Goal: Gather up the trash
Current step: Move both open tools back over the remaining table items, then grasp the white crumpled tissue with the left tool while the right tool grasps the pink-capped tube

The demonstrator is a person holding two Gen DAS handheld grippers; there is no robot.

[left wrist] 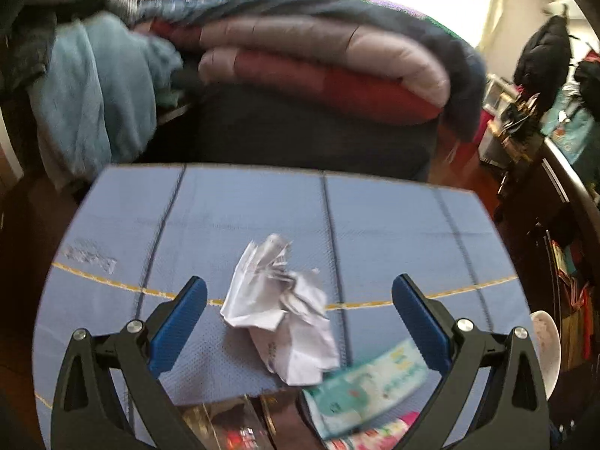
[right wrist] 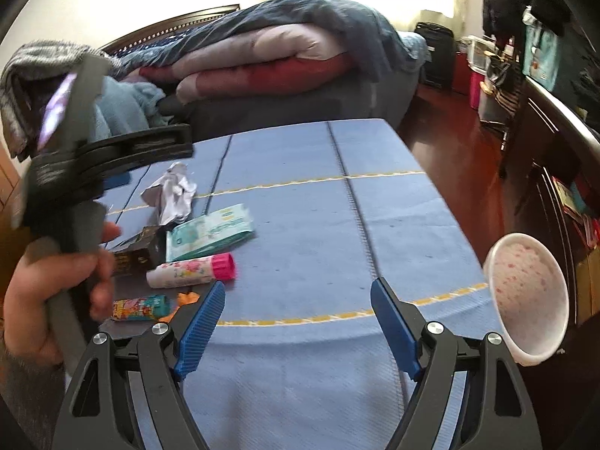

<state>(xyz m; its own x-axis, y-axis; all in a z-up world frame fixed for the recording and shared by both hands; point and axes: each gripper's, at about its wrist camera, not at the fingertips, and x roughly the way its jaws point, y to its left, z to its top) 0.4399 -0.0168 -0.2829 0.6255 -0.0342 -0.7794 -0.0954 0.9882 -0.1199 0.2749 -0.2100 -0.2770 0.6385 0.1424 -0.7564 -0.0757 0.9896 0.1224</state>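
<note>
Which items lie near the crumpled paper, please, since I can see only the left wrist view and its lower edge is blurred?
Observer: Right beside the crumpled paper lies a green tissue pack, flat on the blue mat.
Operator: Is there anything else close by?
Observer: A white tube with a pink cap lies on its side just in front of that pack.
Operator: And where is the right gripper?
Observer: The right gripper is open and holds nothing, over bare mat, with a white bin to its right.
</note>
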